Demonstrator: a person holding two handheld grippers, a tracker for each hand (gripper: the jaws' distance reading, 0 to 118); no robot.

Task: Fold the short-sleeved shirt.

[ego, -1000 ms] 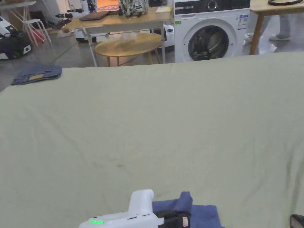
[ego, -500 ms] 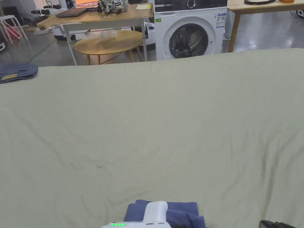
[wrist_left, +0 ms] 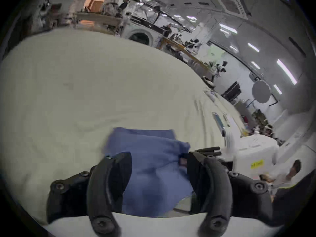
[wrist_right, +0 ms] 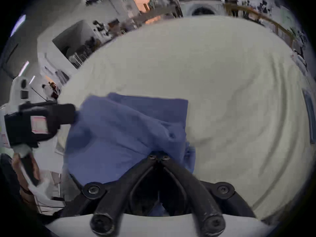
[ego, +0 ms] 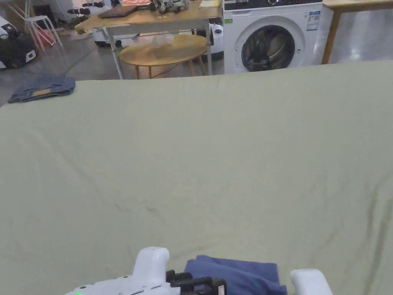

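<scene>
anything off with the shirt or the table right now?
The blue shirt isn't a tidy fold: its top layer is bunched and rumpled over a flat, straight-edged layer beneath. The right gripper is shut on a pinch of it; the left gripper is open around the shirt. A folded denim garment sits at the table's far left corner, neat.

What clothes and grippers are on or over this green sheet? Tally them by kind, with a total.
Garments: 2, the blue shirt and the folded grey-blue garment
Grippers: 2, the left gripper and the right gripper
Total: 4
</scene>
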